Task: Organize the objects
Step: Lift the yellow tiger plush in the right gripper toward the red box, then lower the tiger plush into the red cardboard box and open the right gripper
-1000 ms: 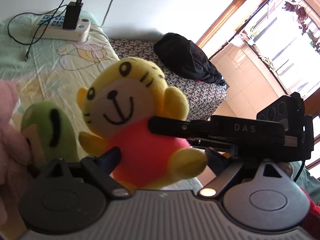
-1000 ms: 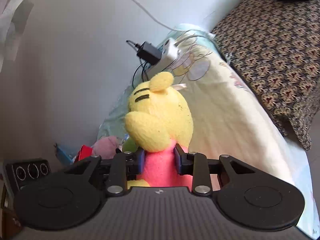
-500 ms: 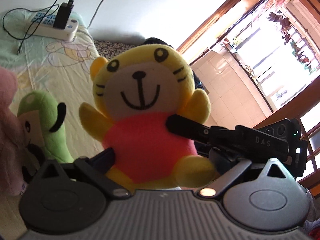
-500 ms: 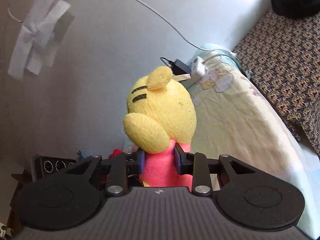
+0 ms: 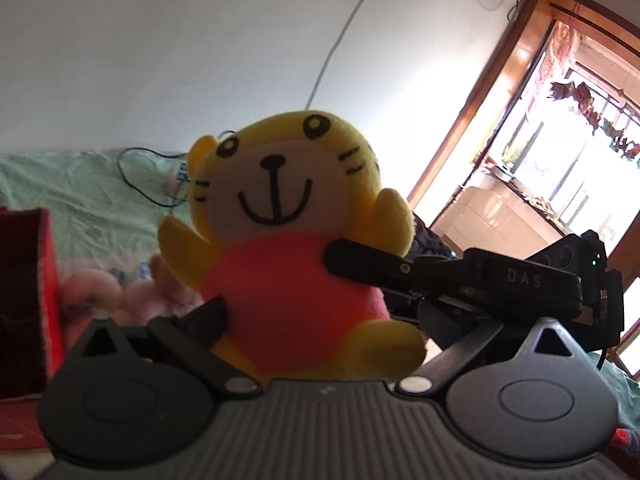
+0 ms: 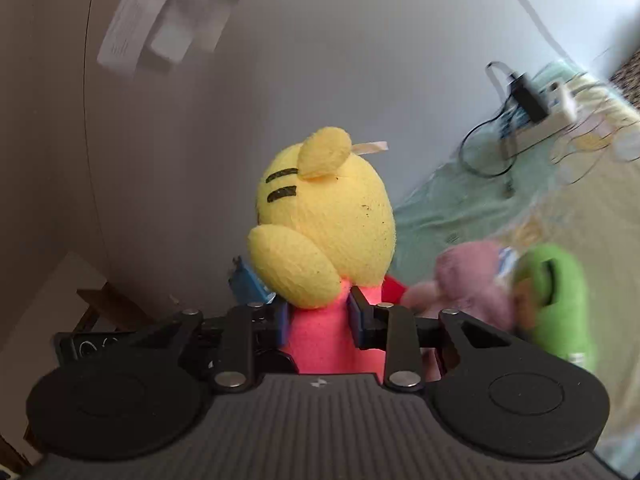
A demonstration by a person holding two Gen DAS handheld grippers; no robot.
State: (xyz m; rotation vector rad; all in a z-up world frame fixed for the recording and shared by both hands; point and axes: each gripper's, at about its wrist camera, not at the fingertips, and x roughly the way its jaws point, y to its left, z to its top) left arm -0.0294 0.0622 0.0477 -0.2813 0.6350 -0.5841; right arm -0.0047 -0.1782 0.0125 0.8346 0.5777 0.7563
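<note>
Right hand-held gripper (image 6: pixel 318 318): blue-padded jaws clenched on the pink torso of the yellow plush tiger (image 6: pixel 320 220), pads pressing both sides. Matte black linkage, ribbed grey body, silver pivot pins.

Left hand-held gripper (image 5: pixel 320 320): released. Jaws spread wide, have just been opening. Tiger sits between them; the left finger (image 5: pixel 208 316) is at its flank, contact unclear. The other finger is hidden behind the linkage.

Tiger: soft short-pile fleece, round head, stubby rounded arms and feet, cream face patch, stitched black smile, whiskers and forehead stripes. White fabric tag at the back of the head, no legible text. Long axis roughly upright, head up. Face towards the left hand-held gripper, back towards the right one. Held in the air above the bed (image 5: pixel 80 192).

"DAS" printed on the right unit's black side bar, readable from the left wrist view.

Right of the right hand-held gripper: pink plush (image 6: pixel 476 280), fuzzy, blurred; then green plush (image 6: pixel 560 296). Further out: white power strip (image 6: pixel 552 116) with black charger and looped cables on the mint sheet.

Left of the left hand-held gripper: red box (image 5: pixel 44 288), open-topped.
</note>
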